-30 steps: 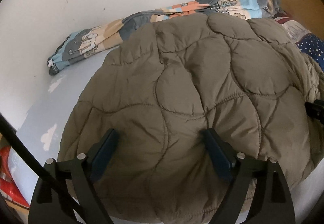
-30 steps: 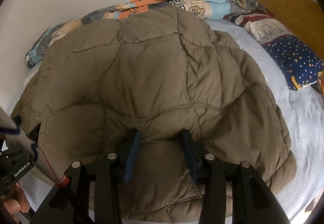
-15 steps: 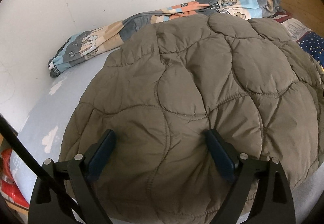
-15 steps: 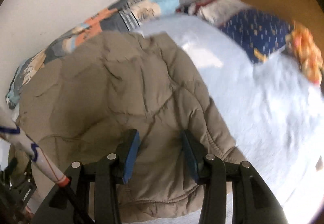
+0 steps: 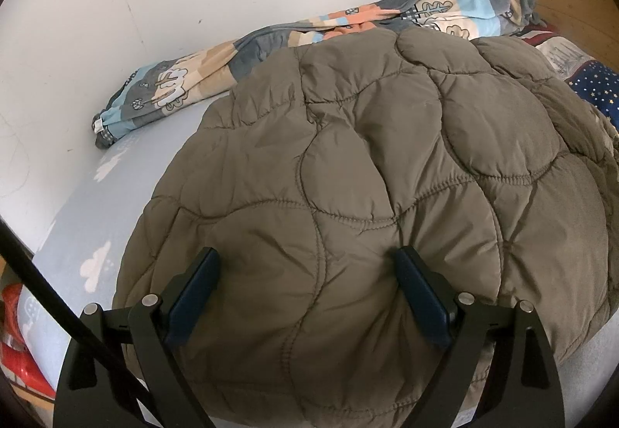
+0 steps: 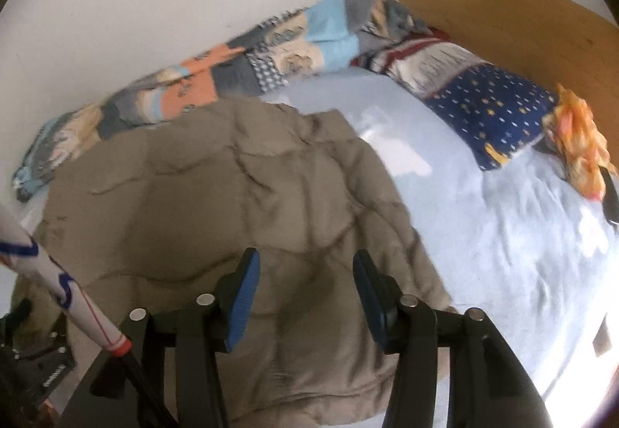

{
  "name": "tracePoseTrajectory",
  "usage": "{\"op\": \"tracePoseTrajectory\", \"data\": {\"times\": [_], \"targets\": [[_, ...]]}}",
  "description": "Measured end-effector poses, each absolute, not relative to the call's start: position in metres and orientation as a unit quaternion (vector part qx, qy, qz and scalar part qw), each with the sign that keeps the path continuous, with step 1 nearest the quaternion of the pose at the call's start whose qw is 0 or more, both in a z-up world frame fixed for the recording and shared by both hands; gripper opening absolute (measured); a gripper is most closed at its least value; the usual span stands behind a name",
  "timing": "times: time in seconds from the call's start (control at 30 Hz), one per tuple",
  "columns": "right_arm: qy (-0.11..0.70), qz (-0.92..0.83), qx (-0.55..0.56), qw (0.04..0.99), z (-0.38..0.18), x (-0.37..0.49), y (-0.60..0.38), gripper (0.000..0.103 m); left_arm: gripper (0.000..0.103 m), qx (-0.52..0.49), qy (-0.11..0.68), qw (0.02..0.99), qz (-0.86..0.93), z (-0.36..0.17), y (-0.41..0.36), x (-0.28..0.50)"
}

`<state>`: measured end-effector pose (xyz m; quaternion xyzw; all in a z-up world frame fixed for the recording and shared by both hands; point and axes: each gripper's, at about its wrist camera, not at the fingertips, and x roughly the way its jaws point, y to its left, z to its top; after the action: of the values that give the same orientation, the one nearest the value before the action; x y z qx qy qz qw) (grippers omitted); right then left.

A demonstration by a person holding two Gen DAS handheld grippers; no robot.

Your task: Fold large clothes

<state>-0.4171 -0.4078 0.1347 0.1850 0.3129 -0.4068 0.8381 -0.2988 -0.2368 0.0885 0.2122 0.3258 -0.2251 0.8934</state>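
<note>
A large olive-brown quilted jacket (image 5: 367,176) lies spread on the light blue bed sheet (image 5: 116,188). My left gripper (image 5: 305,269) is open wide, its jaws hovering over the jacket's near part, holding nothing. In the right wrist view the same jacket (image 6: 216,196) fills the left half, blurred by motion. My right gripper (image 6: 305,273) is open and empty above the jacket's near right part, close to its right edge.
A patchwork blanket (image 5: 309,29) lies bunched along the white wall. A star-patterned navy pillow (image 6: 491,110) and an orange cloth (image 6: 580,141) lie by the wooden headboard (image 6: 503,14). Bare sheet (image 6: 503,234) lies right of the jacket. A red object (image 5: 15,350) sits beside the bed.
My right gripper has swung to the right and pulled back, so more bare sheet and the pillow show. My left gripper has barely moved. Both stayed open.
</note>
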Motion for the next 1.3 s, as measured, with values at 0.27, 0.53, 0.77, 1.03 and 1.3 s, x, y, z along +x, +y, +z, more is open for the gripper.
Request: {"op": "tracePoseTrajectory", "data": {"times": [0.27, 0.53, 0.77, 1.03, 1.3], "targets": [[0.33, -0.373, 0.175, 0.849, 0.125, -0.391, -0.394, 0.057, 0.093, 0.211, 0.325, 0.894, -0.225, 0.089, -0.237, -0.298], [0.363, -0.371, 0.172, 0.837, 0.106, -0.373, -0.394, 0.065, 0.093, 0.212, 0.324, 0.894, -0.224, 0.089, -0.238, -0.298], [0.367, -0.374, 0.179, 0.833, 0.097, -0.373, -0.399, 0.072, 0.094, 0.21, 0.326, 0.894, -0.224, 0.088, -0.237, -0.298], [0.354, -0.378, 0.168, 0.839, 0.112, -0.38, -0.385, 0.072, 0.094, 0.198, 0.333, 0.897, -0.212, 0.088, -0.236, -0.298], [0.352, -0.351, 0.103, 0.862, 0.12, -0.389, -0.343, 0.074, 0.094, 0.181, 0.335, 0.903, -0.201, 0.089, -0.232, -0.303]]}}
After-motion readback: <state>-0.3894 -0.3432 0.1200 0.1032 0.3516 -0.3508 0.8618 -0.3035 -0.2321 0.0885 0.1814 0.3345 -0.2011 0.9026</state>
